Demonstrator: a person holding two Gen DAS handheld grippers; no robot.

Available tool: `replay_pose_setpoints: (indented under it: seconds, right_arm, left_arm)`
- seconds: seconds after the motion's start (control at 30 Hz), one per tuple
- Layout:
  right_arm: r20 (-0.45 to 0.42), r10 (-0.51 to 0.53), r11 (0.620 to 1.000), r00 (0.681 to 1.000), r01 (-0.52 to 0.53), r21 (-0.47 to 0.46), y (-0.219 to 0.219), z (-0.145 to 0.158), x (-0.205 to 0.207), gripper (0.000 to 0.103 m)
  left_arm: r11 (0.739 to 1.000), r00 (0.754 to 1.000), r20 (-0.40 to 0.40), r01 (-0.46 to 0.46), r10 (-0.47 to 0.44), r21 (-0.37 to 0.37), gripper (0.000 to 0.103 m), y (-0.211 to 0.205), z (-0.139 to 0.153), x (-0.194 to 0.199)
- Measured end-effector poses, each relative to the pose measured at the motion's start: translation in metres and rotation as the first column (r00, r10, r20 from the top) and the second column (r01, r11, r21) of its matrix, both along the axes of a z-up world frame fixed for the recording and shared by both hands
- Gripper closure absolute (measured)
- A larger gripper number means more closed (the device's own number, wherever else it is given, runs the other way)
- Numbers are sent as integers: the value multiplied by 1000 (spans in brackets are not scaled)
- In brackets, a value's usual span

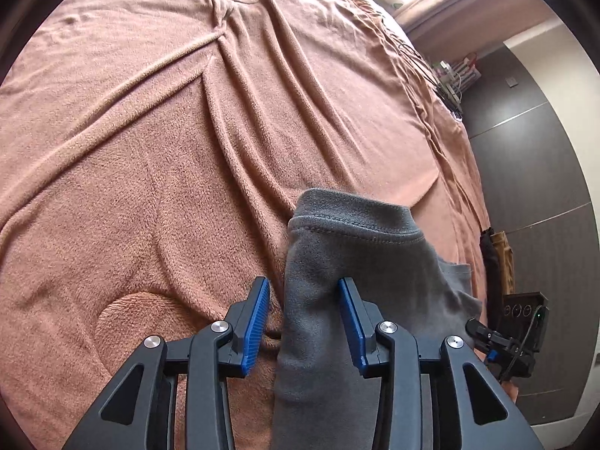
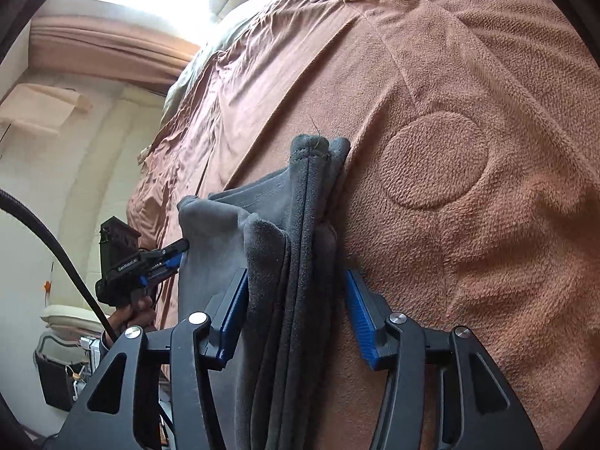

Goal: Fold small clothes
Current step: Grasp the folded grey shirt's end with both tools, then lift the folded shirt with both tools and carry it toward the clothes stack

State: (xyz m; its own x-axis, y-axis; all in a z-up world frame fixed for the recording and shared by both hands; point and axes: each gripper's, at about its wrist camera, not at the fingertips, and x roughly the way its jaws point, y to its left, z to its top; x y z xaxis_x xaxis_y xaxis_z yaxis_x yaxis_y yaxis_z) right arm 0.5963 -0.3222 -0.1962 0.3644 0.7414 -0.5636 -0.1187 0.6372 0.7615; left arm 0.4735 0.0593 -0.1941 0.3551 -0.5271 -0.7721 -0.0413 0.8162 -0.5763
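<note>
Spread across the whole background is a rust-brown fleece blanket [image 1: 157, 172], creased in long ridges, with a pale wall and a bright window seen beyond it in the right wrist view. Held over that blanket is a small grey fleece garment [image 1: 337, 262] with a stitched hem; it is judged to be partly folded, since several layers are seen lying against one another in the right wrist view. The fold is not yet finished: the garment is bunched and hanging between the two tools, not laid flat, so it remains to be set down, smoothed and closed into a neat shape.

The left gripper [image 1: 305, 322] is seen partly open, the cloth lying against its right blue pad while a gap is left at the other pad, so no firm pinch is shown. The right gripper [image 2: 296, 311] is likewise partly open, with the layered bundle between its jaws and touching the left pad; whether the other pad presses cannot be told.

The fabric looks soft, thick and limp, and is judged likely to slip if loosely held.
</note>
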Motion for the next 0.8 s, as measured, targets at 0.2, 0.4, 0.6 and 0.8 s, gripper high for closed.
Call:
replay_pose_setpoints:
  seconds: [0.2,0.4,0.6,0.8]
  right_arm:
    - [11,25,1000,1000,-25,-8,9,1,14,53]
    - [41,27,990,999,-21,-137,27,9,19,78]
    - [102,24,979,994,-3,-204,34,33,6,90]
    - [194,42,973,980,4,-231,42,72,-30,92]
  left_arm:
    - [999,999,22,38,-37,-38,62,-8,-9,14]
    - [998,998,40,48,-46,-37,86,-15,-7,21]
    - [997,992,115,63,-57,-54,96,-14,25,8]
    - [997,978,199,72,-66,-22,96,-24,67,-17]
